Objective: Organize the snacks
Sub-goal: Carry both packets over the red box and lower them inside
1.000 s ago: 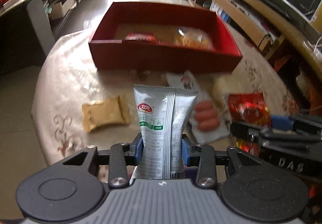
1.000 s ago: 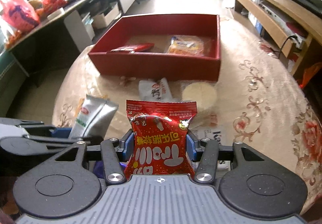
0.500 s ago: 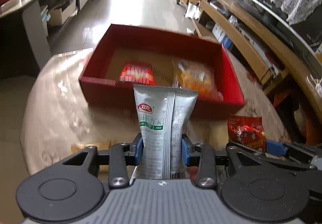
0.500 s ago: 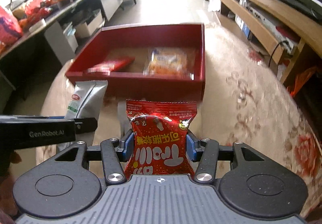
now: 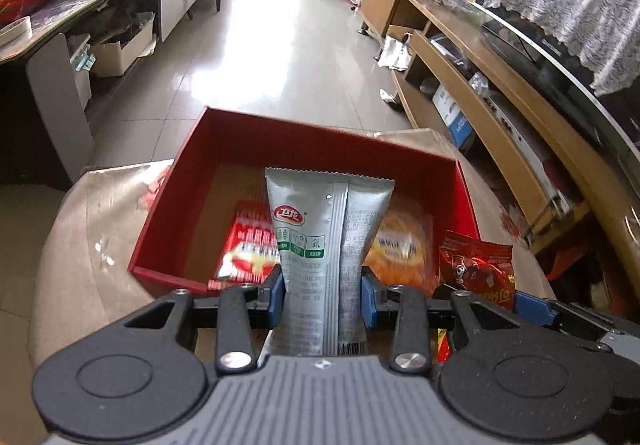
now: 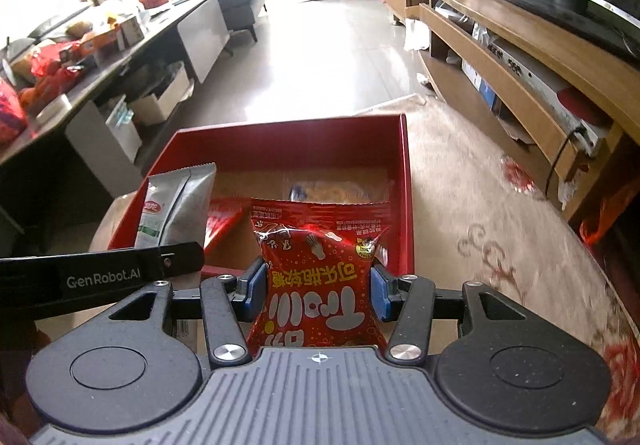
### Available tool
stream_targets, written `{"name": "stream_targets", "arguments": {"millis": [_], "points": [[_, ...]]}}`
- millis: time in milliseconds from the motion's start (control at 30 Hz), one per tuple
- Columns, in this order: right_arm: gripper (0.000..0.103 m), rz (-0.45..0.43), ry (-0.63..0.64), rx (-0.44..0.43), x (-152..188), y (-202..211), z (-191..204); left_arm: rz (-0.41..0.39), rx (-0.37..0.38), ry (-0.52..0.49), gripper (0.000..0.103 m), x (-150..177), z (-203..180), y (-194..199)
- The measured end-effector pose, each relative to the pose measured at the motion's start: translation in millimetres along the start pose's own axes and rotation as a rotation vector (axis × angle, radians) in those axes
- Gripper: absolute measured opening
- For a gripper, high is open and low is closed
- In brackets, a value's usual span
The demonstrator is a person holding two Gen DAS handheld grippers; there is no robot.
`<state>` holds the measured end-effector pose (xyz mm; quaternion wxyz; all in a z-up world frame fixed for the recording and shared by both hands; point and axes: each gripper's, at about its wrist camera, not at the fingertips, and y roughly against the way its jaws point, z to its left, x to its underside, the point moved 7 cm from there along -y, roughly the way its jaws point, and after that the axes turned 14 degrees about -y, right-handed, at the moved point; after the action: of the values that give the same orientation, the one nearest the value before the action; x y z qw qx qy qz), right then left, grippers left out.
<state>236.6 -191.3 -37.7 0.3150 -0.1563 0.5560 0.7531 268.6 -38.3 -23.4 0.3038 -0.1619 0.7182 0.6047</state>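
Left gripper point(image 5: 323, 299) — blue pads clamped on a silver snack pouch point(image 5: 326, 245) with a red logo, held upright above the near wall of the red box point(image 5: 304, 141). Right gripper point(image 6: 318, 289) — pads pinching a red candy bag point(image 6: 318, 269) printed with white and yellow characters, also poised at the box's near edge. Inside the box lie a red packet point(image 5: 244, 245) and an orange-wrapped snack point(image 5: 402, 249), side by side on the brown floor. The box rests on a round table with a patterned beige cloth point(image 6: 480, 213).
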Motion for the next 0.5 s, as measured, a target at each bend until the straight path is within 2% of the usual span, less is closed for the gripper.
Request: {"name": "stream_targets", "arguments": {"millis": [200,500], "points": [[0.058,-0.003,-0.015,-0.002,-20.6,-21.3,2.7,-0.007,-0.043,0.007,0.038,-22.8,6.8,-21.3],[0.058,0.018,0.001,0.004,-36.6,-58.4,10.0,0.019,-0.088,0.014,0.037,-36.3,20.9,-56.5]]}}
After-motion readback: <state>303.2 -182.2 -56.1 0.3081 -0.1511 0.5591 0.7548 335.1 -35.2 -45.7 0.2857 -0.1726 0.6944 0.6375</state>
